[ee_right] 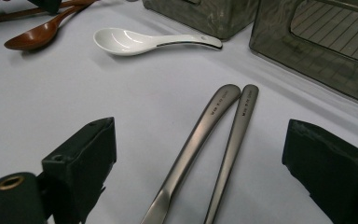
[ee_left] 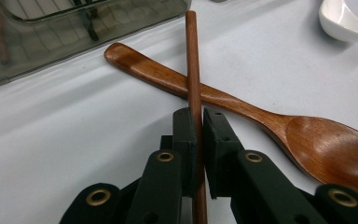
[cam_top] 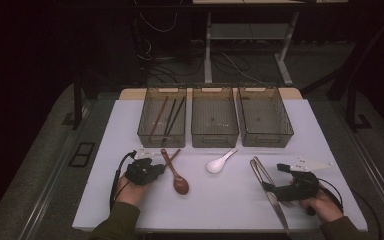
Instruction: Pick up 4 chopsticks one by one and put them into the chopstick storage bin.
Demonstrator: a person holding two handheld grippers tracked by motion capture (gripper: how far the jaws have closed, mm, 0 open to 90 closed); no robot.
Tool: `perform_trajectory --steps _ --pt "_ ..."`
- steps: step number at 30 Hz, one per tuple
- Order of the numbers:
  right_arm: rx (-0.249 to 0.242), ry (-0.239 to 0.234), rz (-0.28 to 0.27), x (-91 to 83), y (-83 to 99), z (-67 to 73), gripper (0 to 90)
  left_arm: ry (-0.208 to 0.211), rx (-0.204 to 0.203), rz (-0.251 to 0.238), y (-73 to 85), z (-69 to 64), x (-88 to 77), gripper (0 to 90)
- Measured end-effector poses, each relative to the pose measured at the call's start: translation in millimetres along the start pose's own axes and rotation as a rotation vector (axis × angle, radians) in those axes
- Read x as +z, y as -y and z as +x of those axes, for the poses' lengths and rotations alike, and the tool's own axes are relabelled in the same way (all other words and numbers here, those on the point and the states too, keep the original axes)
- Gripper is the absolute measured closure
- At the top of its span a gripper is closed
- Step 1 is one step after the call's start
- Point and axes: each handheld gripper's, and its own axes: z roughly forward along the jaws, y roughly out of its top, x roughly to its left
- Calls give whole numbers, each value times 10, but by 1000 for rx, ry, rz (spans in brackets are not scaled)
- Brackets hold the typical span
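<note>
Left gripper (ee_left: 199, 123) up close: jaws pinched tight on one brown chopstick (ee_left: 193, 65), pads pressing both sides of the shaft. Chopstick runs straight out ahead of the jaws and crosses over the handle of the wooden spoon (ee_left: 317, 144), touching it at the crossing. Both sit on the white surface (cam_top: 220, 195), left of centre, near the front edge and just ahead of the left bin (cam_top: 162, 116).

Right gripper (ee_right: 200, 172): jaws spread wide, nothing pressed. Two steel utensils (ee_right: 214, 135) lie side by side on the surface between the open jaws, handles pointing away, no pad contact. In the high view they sit toward the front right corner, with the right gripper (cam_top: 280, 180) over them.

Counts:
- chopsticks on the surface: 1, held; about 3 more sticks inside the left bin, exact number hard to tell
- wooden spoons: 1
- white ceramic spoons (cam_top: 221, 162): 1, mid surface, in front of the middle bin (cam_top: 214, 116)
- steel utensils: 2
- smoky clear bins: 3, in a row along the back edge; right bin (cam_top: 265, 116) sits near the back right corner
- grippers: 2, one per hand
</note>
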Motion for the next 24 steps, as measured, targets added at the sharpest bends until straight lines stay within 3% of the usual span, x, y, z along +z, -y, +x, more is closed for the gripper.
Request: perform_trajectory --steps 9,24 --pt "2 -2 0 -4 0 0 98 29 10 12 -25 -13 -5 834" --pt "0 -2 0 -1 0 -3 98 100 45 -19 -96 -108 -69 835"
